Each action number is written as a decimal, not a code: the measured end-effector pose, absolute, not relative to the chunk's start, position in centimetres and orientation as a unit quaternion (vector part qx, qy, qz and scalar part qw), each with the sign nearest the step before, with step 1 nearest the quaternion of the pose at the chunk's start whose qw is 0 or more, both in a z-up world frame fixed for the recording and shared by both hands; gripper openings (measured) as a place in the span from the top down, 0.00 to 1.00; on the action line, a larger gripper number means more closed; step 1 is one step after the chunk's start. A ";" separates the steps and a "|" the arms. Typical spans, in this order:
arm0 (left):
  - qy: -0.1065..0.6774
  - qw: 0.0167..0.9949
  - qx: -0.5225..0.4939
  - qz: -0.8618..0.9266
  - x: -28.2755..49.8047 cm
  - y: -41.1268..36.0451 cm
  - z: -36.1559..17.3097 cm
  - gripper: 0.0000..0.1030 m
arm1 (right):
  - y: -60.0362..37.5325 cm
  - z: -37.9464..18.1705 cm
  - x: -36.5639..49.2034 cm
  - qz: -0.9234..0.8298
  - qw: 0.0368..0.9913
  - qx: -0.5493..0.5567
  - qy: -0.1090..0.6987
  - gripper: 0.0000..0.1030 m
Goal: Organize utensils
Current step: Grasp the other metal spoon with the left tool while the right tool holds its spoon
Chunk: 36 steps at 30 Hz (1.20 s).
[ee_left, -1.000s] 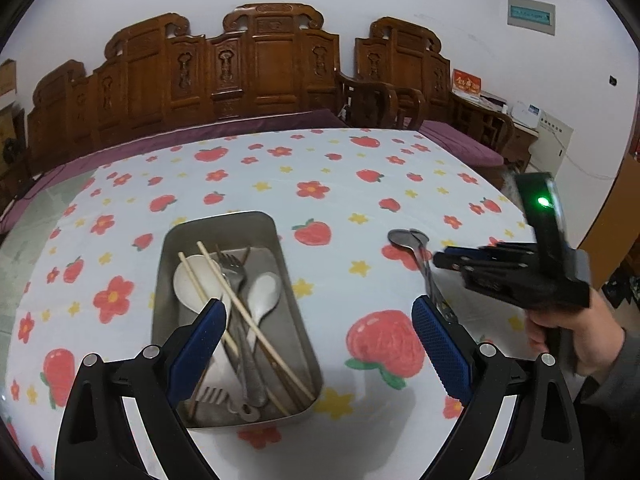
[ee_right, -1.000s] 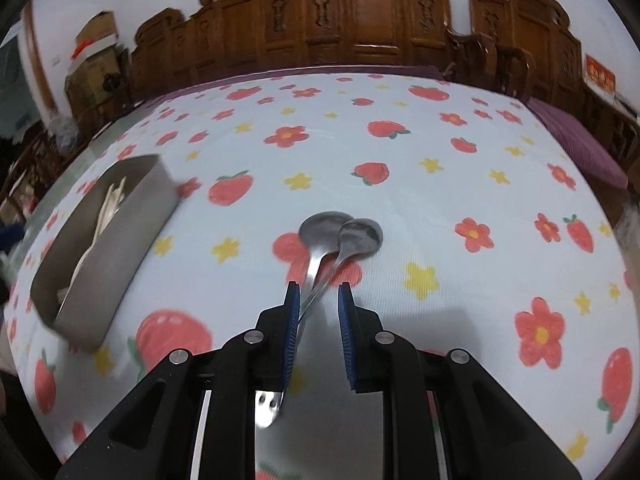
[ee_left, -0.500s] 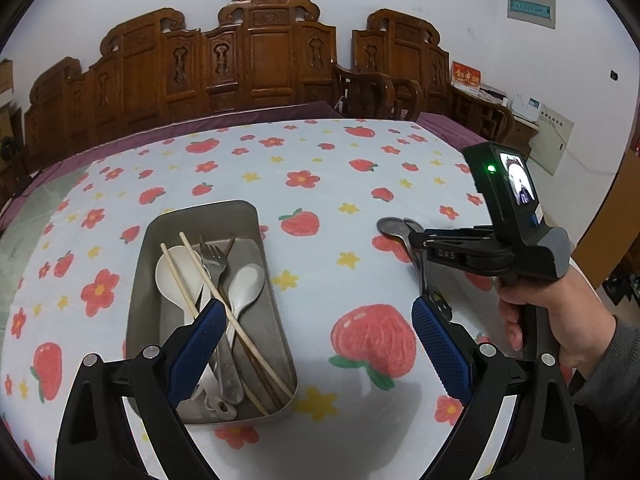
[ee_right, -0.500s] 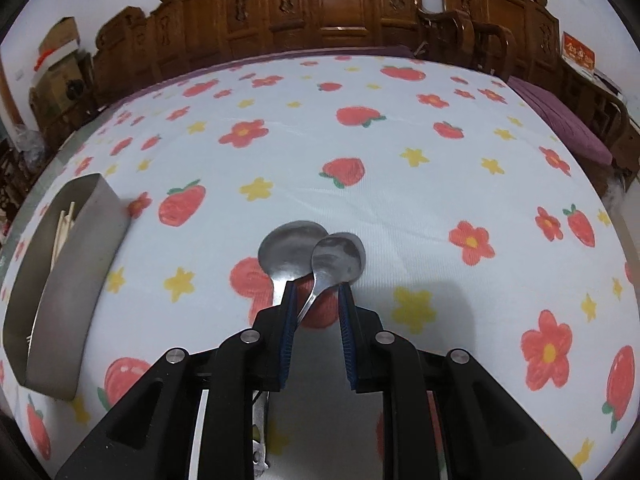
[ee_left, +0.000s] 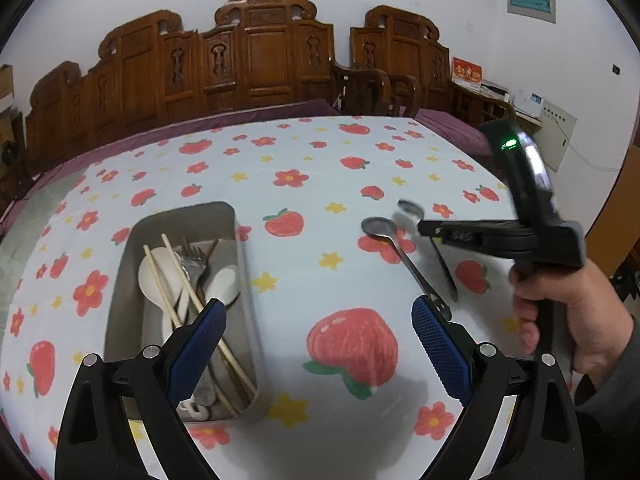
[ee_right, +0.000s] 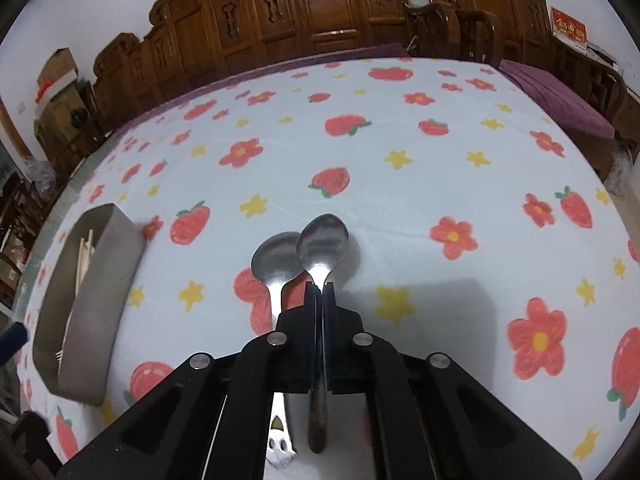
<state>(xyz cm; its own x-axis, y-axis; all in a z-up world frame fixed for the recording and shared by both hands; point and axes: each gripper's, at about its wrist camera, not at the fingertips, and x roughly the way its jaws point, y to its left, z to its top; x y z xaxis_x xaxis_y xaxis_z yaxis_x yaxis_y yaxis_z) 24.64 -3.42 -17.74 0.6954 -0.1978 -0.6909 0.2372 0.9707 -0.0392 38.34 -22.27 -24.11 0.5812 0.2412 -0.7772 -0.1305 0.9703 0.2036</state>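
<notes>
Tray [ee_left: 240, 240] holds chopsticks [ee_left: 188, 292], fork [ee_left: 195, 258]; right fingers [ee_right: 329, 300] grip spoon [ee_right: 323, 240], left fingers [ee_left: 438, 346] spread.

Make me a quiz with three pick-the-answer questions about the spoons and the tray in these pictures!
1. Where does the metal tray sit, seen from the right gripper?
A. To its left
B. To its right
C. Straight ahead

2. How many metal spoons are outside the tray?
A. One
B. Two
C. Four

3. What is the left gripper doing?
A. Squeezing a fork
B. Holding chopsticks
C. Open, holding nothing

Answers:
1. A, the tray lies at the left edge of the right wrist view.
2. B, one held spoon and one lying spoon.
3. C, its blue fingers stand wide apart.
</notes>
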 end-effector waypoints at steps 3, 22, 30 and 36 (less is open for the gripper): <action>0.382 0.916 0.029 -0.118 25.3 -4.3 -18.1 0.12 | -23.5 -23.5 37.7 0.117 0.888 0.061 0.440 0.96; 0.425 0.895 0.036 -0.132 31.6 -11.4 -22.3 0.27 | -28.6 -25.0 37.9 0.129 0.881 0.025 0.455 0.96; 0.443 0.885 0.013 -0.142 34.2 -12.8 -24.2 0.47 | -28.9 -25.9 38.2 0.125 0.875 0.004 0.467 0.96; 0.451 0.881 0.007 -0.144 35.6 -13.7 -25.0 0.66 | -29.2 -25.9 38.1 0.120 0.876 -0.005 0.468 0.95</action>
<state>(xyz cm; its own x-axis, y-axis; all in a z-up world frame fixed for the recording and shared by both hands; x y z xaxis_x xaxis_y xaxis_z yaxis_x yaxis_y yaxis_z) 35.60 -13.66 -24.97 0.5522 -0.2474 -0.7962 0.2605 0.9584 -0.1171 38.14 -29.24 -25.92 0.5336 0.2064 -0.8201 -0.2154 0.9709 0.1042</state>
